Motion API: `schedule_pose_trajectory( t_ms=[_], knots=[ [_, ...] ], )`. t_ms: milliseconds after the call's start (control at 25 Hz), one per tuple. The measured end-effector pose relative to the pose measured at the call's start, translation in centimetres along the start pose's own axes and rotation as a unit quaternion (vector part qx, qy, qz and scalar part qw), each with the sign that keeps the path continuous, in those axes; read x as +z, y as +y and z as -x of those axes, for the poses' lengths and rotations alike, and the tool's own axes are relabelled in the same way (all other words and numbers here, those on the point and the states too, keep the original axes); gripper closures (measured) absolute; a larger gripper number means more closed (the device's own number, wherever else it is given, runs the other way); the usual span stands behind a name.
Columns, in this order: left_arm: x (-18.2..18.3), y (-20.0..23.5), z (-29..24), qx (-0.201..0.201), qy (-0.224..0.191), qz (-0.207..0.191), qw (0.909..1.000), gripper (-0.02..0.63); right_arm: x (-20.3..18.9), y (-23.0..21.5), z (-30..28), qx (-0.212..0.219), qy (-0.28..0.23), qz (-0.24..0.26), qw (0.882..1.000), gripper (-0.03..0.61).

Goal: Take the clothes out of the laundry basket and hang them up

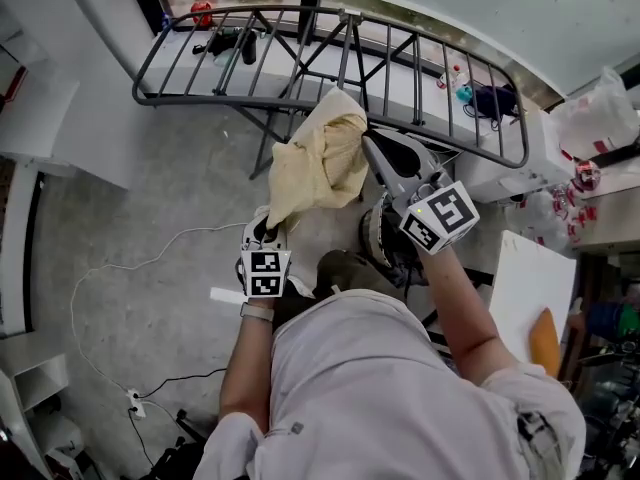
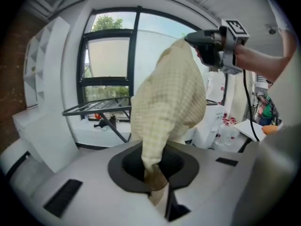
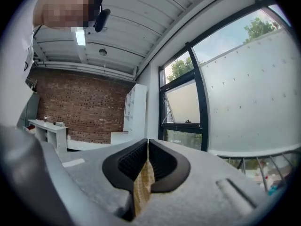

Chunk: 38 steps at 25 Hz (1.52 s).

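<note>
Left tongs (image 2: pixel 157 185) pinch yellow cloth (image 2: pixel 169 102) bottom | right tongs (image 3: pixel 143 173) pinch top | long axis near upright

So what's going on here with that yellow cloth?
A person is holding a pale yellow checked cloth up with two handheld tongs, just in front of a metal drying rack. The right tongs pinch its top edge and the left tongs grip its lower end, so it hangs between them. It is not on the rack yet.
</note>
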<state>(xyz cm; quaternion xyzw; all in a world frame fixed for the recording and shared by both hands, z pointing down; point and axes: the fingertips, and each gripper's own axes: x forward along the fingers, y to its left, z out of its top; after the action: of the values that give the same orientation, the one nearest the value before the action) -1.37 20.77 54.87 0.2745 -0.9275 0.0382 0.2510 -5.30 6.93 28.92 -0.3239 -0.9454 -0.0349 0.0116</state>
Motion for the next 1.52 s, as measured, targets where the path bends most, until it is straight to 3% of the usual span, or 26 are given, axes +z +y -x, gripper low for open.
schedule_pose_trajectory(
  t_ms=[200,480,800,1120,1520],
  knots=[
    [3.9,7.4,4.4,0.066,-0.063,0.025,0.9956,0.578,-1.9,-1.4,-0.4,-0.039,0.038,0.031,0.998,0.561],
    [10.2,15.1,9.5,0.115,-0.113,-0.024,0.9866,0.576,-3.6,-0.6,-3.0,-0.052,0.056,0.019,0.997,0.561],
    [16.5,19.6,9.6,0.121,-0.131,-0.084,0.9804,0.549,-2.8,-3.7,-7.1,-0.076,0.03,-0.017,0.996,0.561],
    [24.7,26.2,2.8,0.112,-0.137,-0.118,0.9772,0.549,-2.1,-10.4,-15.3,-0.108,0.006,-0.041,0.993,0.561],
    [35.0,34.1,-12.4,0.067,-0.095,-0.155,0.9811,0.549,-4.0,-22.3,-26.4,-0.149,0.022,-0.08,0.985,0.561]
  ],
)
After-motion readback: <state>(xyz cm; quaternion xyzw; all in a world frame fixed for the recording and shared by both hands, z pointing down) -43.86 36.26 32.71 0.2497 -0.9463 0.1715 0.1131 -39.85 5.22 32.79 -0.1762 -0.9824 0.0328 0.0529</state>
